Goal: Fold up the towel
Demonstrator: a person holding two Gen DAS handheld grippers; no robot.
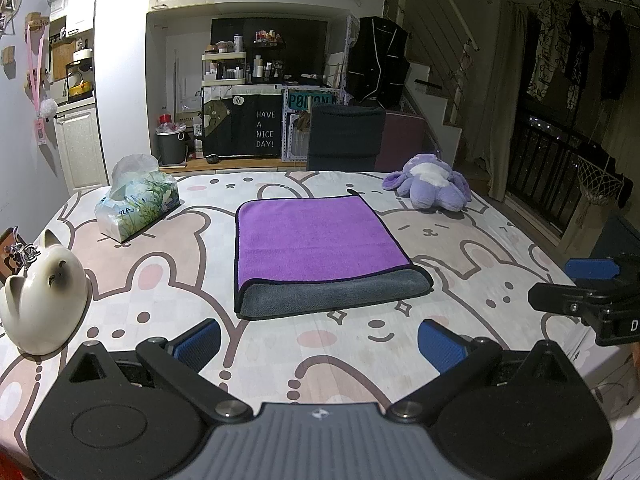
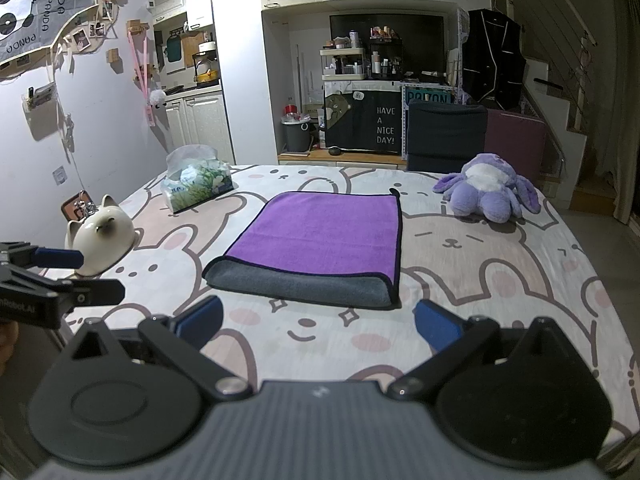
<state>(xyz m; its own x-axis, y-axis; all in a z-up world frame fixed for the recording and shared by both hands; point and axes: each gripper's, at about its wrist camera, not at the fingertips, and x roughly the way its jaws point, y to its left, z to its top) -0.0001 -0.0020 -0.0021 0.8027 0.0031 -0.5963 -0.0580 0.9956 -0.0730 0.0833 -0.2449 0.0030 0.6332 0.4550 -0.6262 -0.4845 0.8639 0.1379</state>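
Purple towel (image 1: 320, 240) folded, beyond both spread claws, untouched

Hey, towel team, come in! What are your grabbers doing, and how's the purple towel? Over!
Left gripper open, empty. Right gripper open, empty. Purple towel lies folded once, grey side showing at near fold, untouched. Nothing between the grippers and the towel.
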